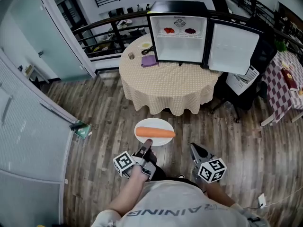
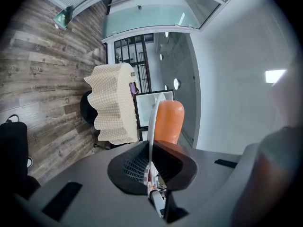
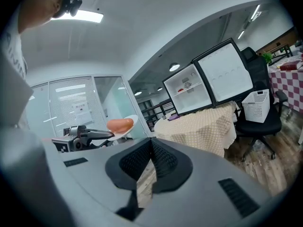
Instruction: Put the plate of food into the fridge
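A white plate (image 1: pixel 154 126) with an orange carrot (image 1: pixel 155 133) on it hangs over the wooden floor, a few steps short of the round table. My left gripper (image 1: pixel 147 145) is shut on the plate's near rim; in the left gripper view the plate (image 2: pixel 153 122) stands edge-on between the jaws with the carrot (image 2: pixel 169 122) to its right. My right gripper (image 1: pixel 196 150) hovers beside it, shut and holding nothing. The right gripper view shows the plate (image 3: pixel 127 125) and the left gripper (image 3: pixel 112 135) off to the left. The small fridge (image 1: pixel 179 32) stands on the table with its door (image 1: pixel 233 48) swung open.
The round table (image 1: pixel 165 82) wears a checked cloth and carries a purple cloth (image 1: pixel 149 60) and a small cup (image 1: pixel 131 56). Two dishes of red food (image 1: pixel 180 30) sit on the fridge's upper shelf. A black office chair (image 1: pixel 239 96) stands at the right, glass partitions at the left.
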Tool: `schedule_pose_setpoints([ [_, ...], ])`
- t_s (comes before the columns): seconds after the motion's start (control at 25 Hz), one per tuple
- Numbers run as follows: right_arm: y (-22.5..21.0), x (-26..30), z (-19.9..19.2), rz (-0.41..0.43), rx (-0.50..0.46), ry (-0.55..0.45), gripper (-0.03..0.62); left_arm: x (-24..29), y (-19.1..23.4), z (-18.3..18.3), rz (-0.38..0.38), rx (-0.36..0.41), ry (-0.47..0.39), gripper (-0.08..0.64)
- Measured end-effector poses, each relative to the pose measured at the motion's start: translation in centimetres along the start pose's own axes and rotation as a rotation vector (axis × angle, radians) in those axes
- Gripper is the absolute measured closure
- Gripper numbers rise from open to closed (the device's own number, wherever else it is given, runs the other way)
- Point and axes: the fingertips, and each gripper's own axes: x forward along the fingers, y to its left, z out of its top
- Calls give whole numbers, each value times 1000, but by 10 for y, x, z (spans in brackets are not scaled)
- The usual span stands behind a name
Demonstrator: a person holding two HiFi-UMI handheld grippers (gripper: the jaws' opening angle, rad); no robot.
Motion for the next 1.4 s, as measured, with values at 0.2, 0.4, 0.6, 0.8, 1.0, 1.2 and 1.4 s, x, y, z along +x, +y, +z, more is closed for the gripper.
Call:
schedule_pose_setpoints([
  [0.2,-20,0,6,-26,18,-13,569,17,9,-5,10,-15,16,534],
  [0.4,-40,10,13,-62,21,-12,569,50,13,1,8,-35,36,534],
  [0.6,-55,32,30,-98,11,-22,569,87,6,22,-26,-35,58,534],
  [0.8,-64,70,53,-123,0,-31,569,123,10,56,-10,-25,88,534],
  [1.0,-67,115,73,-141,-11,-37,569,156,5,93,-27,-32,110,534],
  [1.2,-63,159,88,-159,-20,-32,569,179,4,130,-40,-35,137,534],
  [1.4,-57,197,98,-177,-28,-36,569,194,11,167,-19,6,166,534],
])
